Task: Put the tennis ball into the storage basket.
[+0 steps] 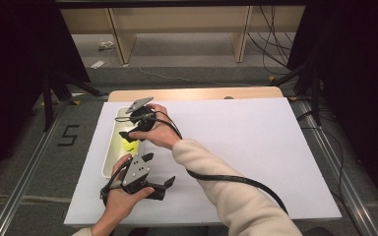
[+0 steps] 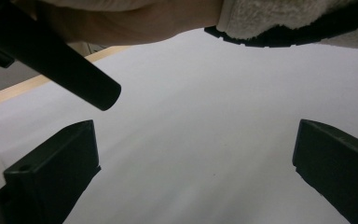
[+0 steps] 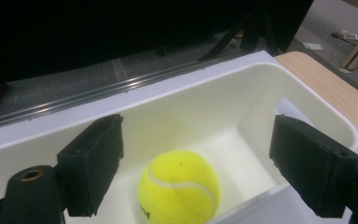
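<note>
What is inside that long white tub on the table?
A yellow tennis ball lies on the floor of the white tub, between the right gripper's open fingers. The near rim hides the tub's closest corner.

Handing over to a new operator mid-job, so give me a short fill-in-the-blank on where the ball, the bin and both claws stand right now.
1. The yellow felt tennis ball lies inside the cream plastic ____.
2. The right claw hovers above that ball with its jaws ____.
3. The left claw is open over the ____ sheet covering the table, holding nothing.

Missing words: bin; open; white
</note>
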Demonstrator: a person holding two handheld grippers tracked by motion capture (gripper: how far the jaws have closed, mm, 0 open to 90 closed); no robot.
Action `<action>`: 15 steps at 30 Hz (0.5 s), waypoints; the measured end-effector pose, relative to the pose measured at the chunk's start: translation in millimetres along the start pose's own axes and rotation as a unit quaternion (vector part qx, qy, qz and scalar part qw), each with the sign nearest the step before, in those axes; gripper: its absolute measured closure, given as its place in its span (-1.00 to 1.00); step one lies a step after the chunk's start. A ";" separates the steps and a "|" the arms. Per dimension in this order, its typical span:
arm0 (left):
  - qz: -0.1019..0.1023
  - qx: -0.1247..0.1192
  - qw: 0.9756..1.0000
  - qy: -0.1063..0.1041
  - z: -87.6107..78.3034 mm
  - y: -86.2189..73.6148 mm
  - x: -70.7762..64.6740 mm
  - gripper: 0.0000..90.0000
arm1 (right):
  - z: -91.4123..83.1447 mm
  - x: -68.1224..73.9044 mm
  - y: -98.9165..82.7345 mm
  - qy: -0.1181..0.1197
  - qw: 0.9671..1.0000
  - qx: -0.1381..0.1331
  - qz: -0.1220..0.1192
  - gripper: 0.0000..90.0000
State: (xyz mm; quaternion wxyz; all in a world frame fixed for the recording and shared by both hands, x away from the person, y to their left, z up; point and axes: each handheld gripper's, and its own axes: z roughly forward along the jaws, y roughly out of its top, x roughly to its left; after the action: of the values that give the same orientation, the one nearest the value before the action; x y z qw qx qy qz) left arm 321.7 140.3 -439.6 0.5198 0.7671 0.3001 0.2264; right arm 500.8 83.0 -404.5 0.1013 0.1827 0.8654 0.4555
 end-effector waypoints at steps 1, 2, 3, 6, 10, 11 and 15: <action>0.000 -0.001 1.000 0.000 -0.1 0.1 0.0 -1.00 | -2.5 -1.3 -0.4 0.000 1.000 -0.001 -0.002 -0.60; 0.000 -0.001 1.000 0.000 -0.2 0.1 0.1 -1.00 | -4.5 -2.2 -1.0 -0.001 1.000 -0.003 0.000 -0.60; 0.000 0.000 1.000 0.001 -0.2 0.1 0.3 -1.00 | -7.1 -3.3 -1.8 -0.001 1.000 -0.002 0.001 -0.60; 0.000 0.001 1.000 0.001 0.0 -0.1 0.4 -1.00 | -14.1 -6.7 -4.4 -0.003 1.000 -0.004 0.005 -0.60; -0.001 0.000 1.000 0.001 -0.1 0.1 -0.1 -1.00 | -23.2 -11.9 -8.2 -0.007 1.000 -0.013 0.014 -0.60; -0.001 0.000 1.000 0.001 -0.2 0.1 0.0 -1.00 | -25.6 -13.0 -9.1 -0.008 1.000 -0.015 0.015 -0.61; -0.002 0.000 1.000 0.003 -0.3 -0.2 0.6 -1.00 | -35.8 -17.1 -13.6 -0.013 0.999 -0.020 0.023 -0.64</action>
State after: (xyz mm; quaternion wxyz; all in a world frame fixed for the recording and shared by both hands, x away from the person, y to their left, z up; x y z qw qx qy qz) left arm 321.9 141.0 -439.7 0.5196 0.7657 0.3032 0.2275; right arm 501.2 42.1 -395.3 0.1057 0.2069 0.8502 0.4724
